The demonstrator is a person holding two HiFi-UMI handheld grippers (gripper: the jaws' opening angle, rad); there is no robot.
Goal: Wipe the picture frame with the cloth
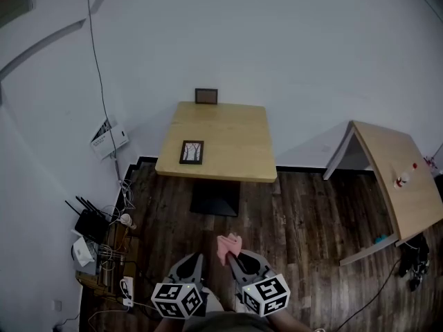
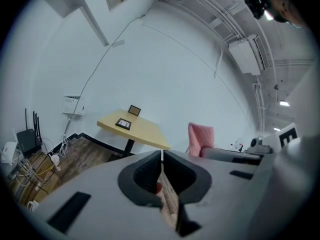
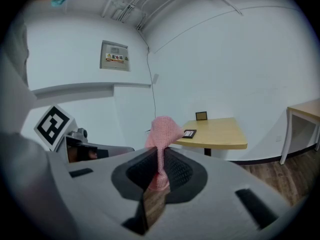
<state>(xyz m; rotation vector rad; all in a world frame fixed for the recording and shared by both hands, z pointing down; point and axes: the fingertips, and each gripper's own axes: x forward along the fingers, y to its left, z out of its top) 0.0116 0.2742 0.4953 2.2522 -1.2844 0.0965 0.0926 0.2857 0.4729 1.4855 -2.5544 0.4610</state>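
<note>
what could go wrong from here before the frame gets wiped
1. The right gripper pinches the pink cloth by a thin fold only, so it may pull free while rubbing.
2. The flat picture frame lies near the front left edge of the table. Unsteadied, a wipe could push it off, and the left gripper is shut and empty.
3. The upright frame at the back edge could tip if bumped.

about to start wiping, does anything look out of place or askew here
One picture frame lies flat on the wooden table, while the other frame stands upright at its far edge. Nothing looks spilled or broken.
</note>
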